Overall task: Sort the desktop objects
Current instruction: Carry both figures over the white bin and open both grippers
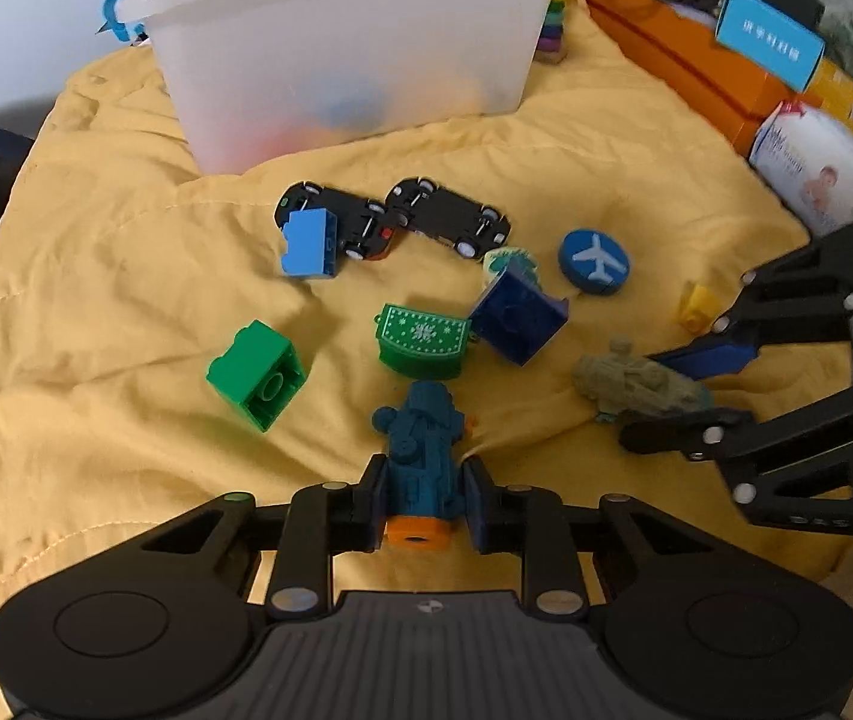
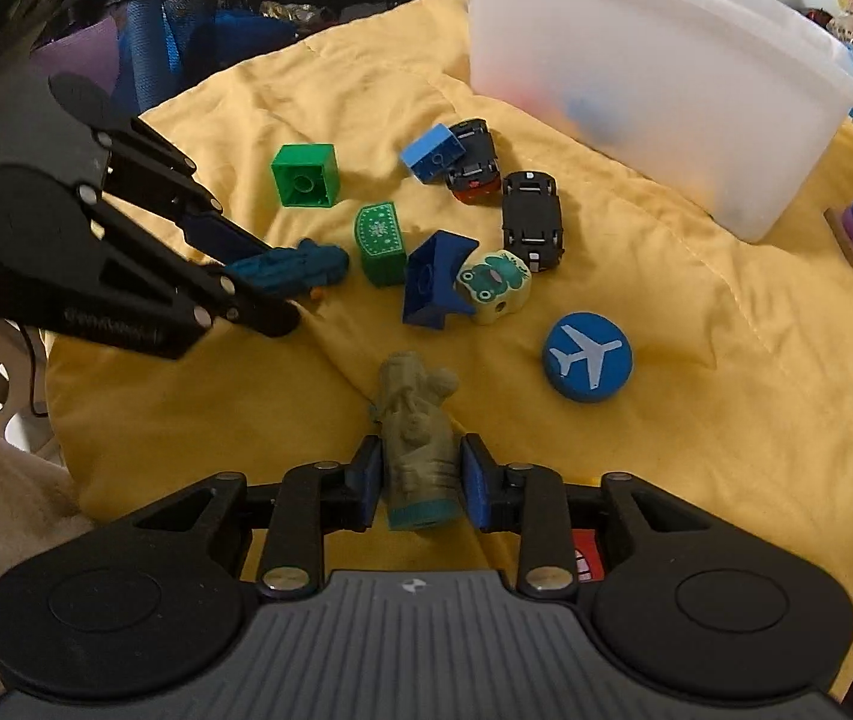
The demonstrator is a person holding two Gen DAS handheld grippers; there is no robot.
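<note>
**Both grippers holding toys over the yellow cloth**

The teal toy [image 1: 423, 456] sits clamped in the left gripper [image 1: 423, 501]; the olive toy [image 2: 417, 450] is clamped in the right gripper [image 2: 417, 480]. Beyond lie blocks, cars and the white bin [image 1: 336, 42] on the far side of the yellow cloth [image 1: 96, 300]

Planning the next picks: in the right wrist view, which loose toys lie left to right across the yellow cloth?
green brick → green patterned piece → dark blue block → frog piece → round blue airplane disc
</note>
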